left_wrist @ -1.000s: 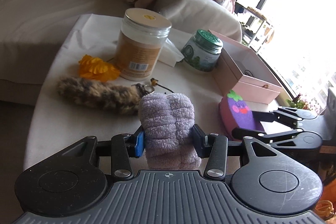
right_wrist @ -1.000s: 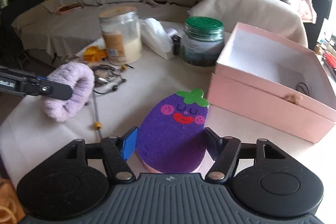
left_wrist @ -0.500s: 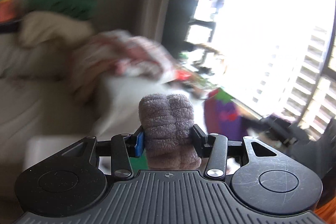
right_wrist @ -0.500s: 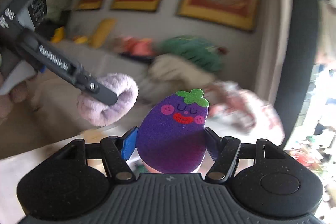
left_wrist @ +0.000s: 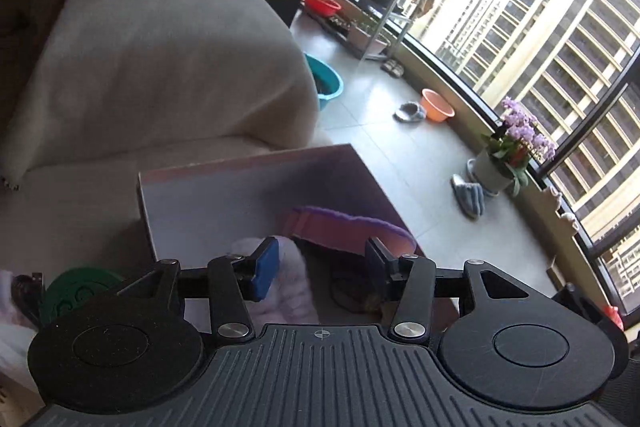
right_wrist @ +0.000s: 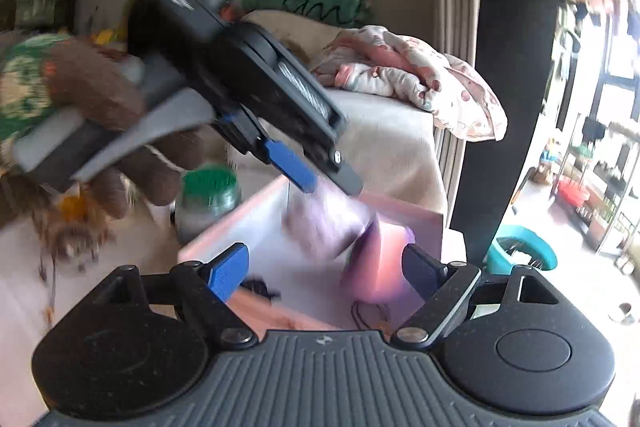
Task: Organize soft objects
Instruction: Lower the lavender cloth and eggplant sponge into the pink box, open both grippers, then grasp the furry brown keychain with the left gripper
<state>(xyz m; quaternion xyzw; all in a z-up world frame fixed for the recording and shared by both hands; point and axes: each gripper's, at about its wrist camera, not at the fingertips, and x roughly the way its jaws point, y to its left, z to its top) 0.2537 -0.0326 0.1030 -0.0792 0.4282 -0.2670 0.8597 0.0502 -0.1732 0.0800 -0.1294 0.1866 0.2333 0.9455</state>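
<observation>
Both grippers hang open over the pink box (left_wrist: 224,195), which also shows in the right wrist view (right_wrist: 256,227). My left gripper (left_wrist: 320,269) is open; the fuzzy lilac roll (left_wrist: 288,291) lies loose in the box below its blue pad. The roll appears blurred in the right wrist view (right_wrist: 320,227). My right gripper (right_wrist: 324,267) is open; the purple eggplant sponge (right_wrist: 372,271) is blurred just beyond its jaws, inside the box. The sponge's purple edge and pink back show in the left wrist view (left_wrist: 344,227). The left gripper is seen above the box in the right wrist view (right_wrist: 320,179).
A green-lidded jar (right_wrist: 210,195) stands left of the box, its lid also in the left wrist view (left_wrist: 76,295). A covered sofa (left_wrist: 160,67) with a pink blanket (right_wrist: 416,83) is behind. Basins (left_wrist: 326,83) and a flower pot (left_wrist: 512,155) sit on the floor by the window.
Both grippers carried their objects from the table up and over to the pink box, then opened. The lilac roll and the eggplant sponge have left the jaws and are in the box.
</observation>
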